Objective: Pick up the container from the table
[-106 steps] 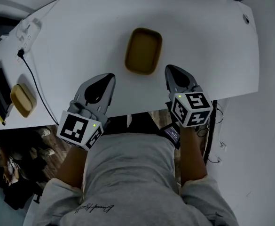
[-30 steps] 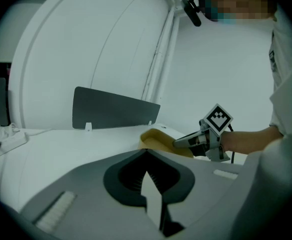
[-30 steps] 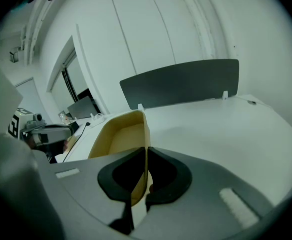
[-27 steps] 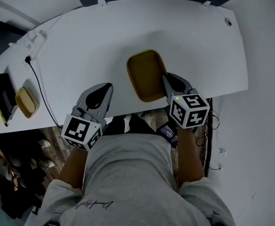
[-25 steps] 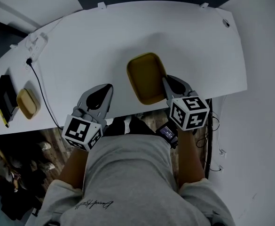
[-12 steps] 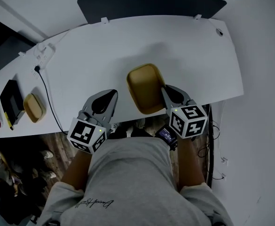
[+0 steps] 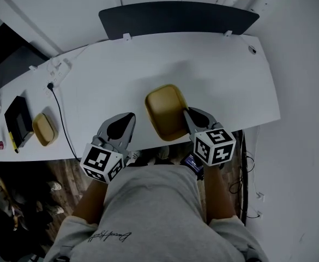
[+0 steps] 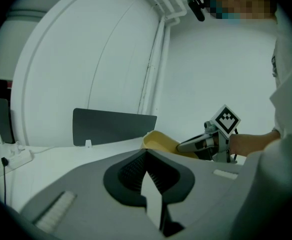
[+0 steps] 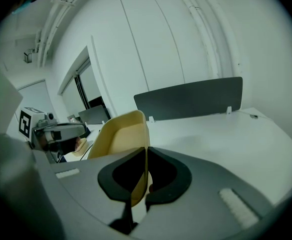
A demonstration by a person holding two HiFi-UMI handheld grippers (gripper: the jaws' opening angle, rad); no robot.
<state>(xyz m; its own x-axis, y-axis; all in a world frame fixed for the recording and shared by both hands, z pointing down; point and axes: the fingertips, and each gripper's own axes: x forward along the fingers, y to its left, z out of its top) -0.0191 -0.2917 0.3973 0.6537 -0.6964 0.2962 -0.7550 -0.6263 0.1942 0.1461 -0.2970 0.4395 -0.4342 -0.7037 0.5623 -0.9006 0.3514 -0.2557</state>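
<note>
Container, long axis away from person, gripped by right tool; left tool closed.

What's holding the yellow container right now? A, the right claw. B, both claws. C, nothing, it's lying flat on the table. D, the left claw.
A: the right claw is clamped on the container's side wall, while the left claw is shut on nothing.

Right gripper: grey jaws w/ black pads pinched shut on the rim of a tan, rounded-rectangular plastic container, which tilts up steeply. Beyond it a white tabletop, w/ a dark grey divider panel standing along its far edge. Left gripper shows at far left, near the container.
</note>
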